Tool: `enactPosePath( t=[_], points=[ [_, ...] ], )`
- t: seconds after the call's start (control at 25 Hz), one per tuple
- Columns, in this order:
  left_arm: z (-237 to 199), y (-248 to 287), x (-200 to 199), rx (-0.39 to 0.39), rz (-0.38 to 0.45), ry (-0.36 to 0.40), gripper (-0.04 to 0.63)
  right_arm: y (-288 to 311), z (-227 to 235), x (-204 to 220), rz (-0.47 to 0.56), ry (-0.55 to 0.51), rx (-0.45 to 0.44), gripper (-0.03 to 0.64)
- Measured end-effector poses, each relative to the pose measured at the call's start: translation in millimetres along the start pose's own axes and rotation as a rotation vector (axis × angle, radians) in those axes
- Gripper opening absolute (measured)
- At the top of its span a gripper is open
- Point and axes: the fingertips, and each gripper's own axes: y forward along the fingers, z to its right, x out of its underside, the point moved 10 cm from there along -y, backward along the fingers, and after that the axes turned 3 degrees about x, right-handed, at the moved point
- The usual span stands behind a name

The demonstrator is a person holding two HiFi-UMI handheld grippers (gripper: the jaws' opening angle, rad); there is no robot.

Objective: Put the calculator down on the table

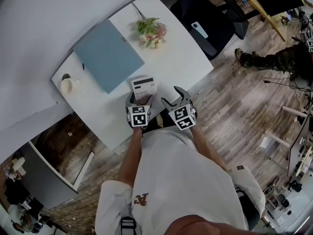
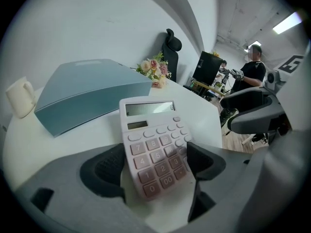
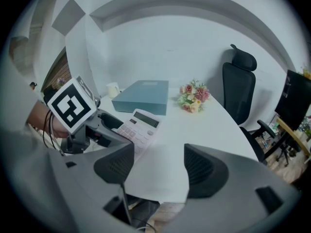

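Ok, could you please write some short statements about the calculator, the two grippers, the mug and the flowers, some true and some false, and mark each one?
1. The calculator is between the jaws of the left gripper. True.
2. The right gripper holds the mug. False: its jaws are open with nothing between them, and the mug stands on the table near the blue folder.
3. The flowers lie on top of the blue folder. False: they lie on the table beside it.
4. The calculator's keys face up. True.
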Motion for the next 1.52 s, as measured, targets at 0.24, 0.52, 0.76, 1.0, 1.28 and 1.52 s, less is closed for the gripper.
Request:
enactPosePath(
  t=[0.24, 0.52, 0.76, 1.0, 1.28, 1.52],
  points=[
    [-1, 6, 8, 0.011, -0.003, -0.012, 0.412, -2, -4, -1, 0.005, -0.001, 0.014, 0.324],
    [-1, 4, 7, 0.026, 0.001, 0.007, 0.413, -6, -9, -2, 0.009, 0.001, 0.037, 0.324],
    [-4, -11, 0, 0.046, 0.044, 0.026, 0.411, -11, -16, -6, 0.027, 0.003, 0.052, 0.324],
    [-6, -30, -6, 0.056, 0.148, 0.088, 0.406, -19, -21, -13, 0.088, 0.017, 0.083, 0.345],
    [0, -70, -27, 0.024, 0.324, 0.238, 0.405, -42, -27, -31, 0.213, 0.044, 0.157, 0.382],
    [6, -114, -55, -0.001, 0.497, 0.285, 0.405, -70, -28, -68, 0.385, -0.008, 0.203, 0.393]
  ],
)
